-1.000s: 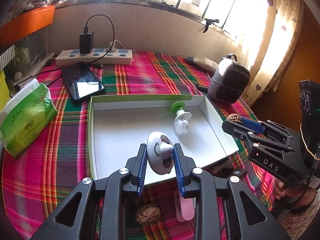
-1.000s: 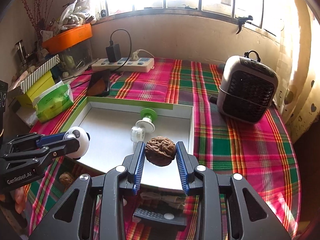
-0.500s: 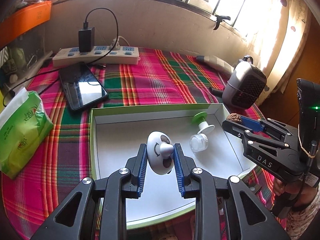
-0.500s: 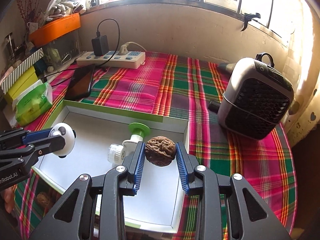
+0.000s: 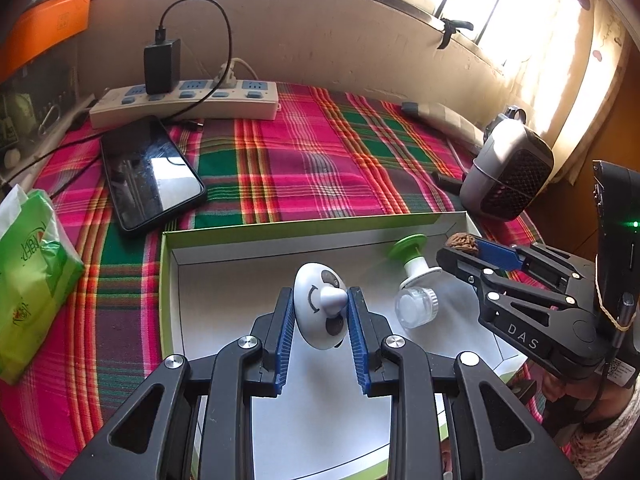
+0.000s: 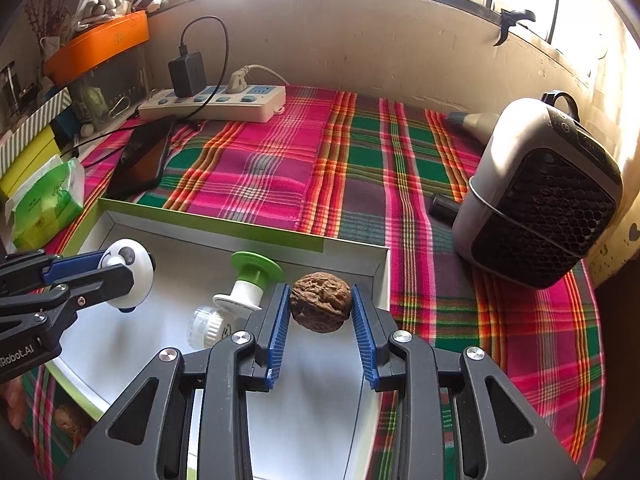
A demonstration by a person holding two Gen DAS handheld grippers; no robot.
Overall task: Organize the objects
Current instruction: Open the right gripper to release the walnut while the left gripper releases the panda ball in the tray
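Left gripper: jaws clamped on the white rounded plastic panda-face toy, blue pads on its two flanks, a stubby nose sticking out between them. Likely light, hard and smooth, so prone to slipping; the grip across its widest part looks right. It hangs over the shallow white cardboard tray with green rim.

Ahead and right of those jaws, on the tray floor, lies a small clear plastic bottle with a green disc top, tipped on its side.

Right gripper: jaws clamped on the brown wrinkled walnut, held at its sides over the tray's right end. Probably stiff, light, rough enough to hold well.
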